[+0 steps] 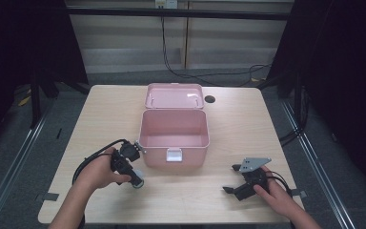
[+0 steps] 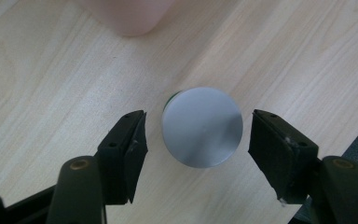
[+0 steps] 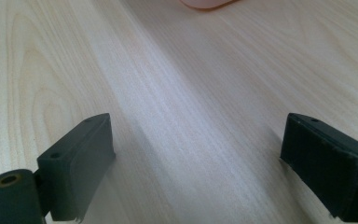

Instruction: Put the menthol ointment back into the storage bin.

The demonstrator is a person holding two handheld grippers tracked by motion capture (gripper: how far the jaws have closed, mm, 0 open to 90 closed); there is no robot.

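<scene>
Two grippers are in my hands over the pale wood counter [image 1: 228, 119]. My left gripper [image 2: 198, 140] points down at a small round can [image 2: 202, 126] standing just in front of the pink box's [image 1: 173, 136] near left corner. Its jaws are spread wide, one on each side of the can's plain silver top, neither touching it. A thin green edge peeks out at the can's far left rim; the can's side, and any label on it, is hidden under the top. No writing can be read anywhere.

My right gripper [image 1: 236, 179] rests low near the counter's near right side, well apart from the box, jaws spread wide with only bare wood grain between them. In the right gripper view a blurred pink patch is cut off by the upper edge.

The box sits mid-counter with its lid [image 1: 174, 96] swung back; its inside looks bare, though the near wall hides part of the floor. A pale latch [image 1: 173, 154] hangs on its front.
</scene>
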